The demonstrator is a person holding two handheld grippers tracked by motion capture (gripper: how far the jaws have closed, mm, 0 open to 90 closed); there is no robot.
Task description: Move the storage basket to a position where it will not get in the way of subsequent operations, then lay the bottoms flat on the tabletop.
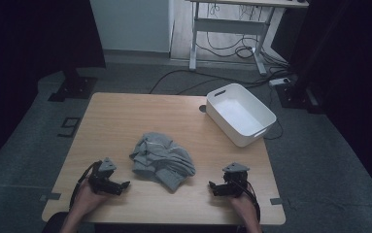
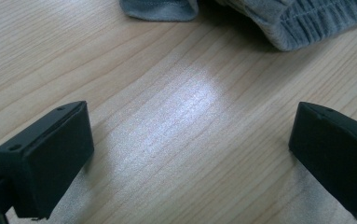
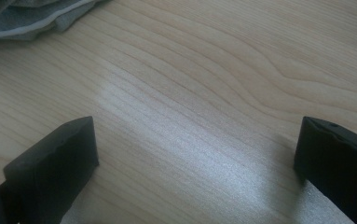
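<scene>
A: Both hands low on the table [image 1: 120,116], and the grey garment [image 1: 161,161] lies crumpled in a heap between them, near the front edge.

B: Left gripper [image 1: 124,185] has its jaws spread wide with nothing in them, and the right gripper [image 1: 212,187] is the same, wide apart over bare wood.

A: I'd come in from both sides and pinch an outer edge, not the bunched middle.

B: Agreed. The left gripper view picks out a ribbed cuff [image 2: 306,23]; from above it's just folds.

A: And the high view has the white bin [image 1: 240,114] at the far right corner.
</scene>
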